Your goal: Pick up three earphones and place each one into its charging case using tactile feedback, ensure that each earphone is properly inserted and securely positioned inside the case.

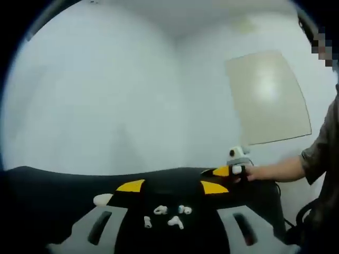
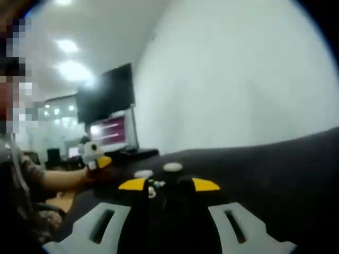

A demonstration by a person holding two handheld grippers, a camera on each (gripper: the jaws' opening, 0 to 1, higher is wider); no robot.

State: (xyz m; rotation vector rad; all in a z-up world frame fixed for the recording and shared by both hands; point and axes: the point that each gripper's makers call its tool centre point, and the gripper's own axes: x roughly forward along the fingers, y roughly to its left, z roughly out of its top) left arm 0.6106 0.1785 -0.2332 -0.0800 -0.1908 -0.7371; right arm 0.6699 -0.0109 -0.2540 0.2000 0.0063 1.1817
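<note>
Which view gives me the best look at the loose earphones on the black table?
The left gripper view: four small white earphones lie spread apart on the black table, between the open left claw tips. The right gripper view shows only blurred white bits near the right claw.

4 earphones [image 1: 165, 216] on table [image 1: 47, 185]
</note>
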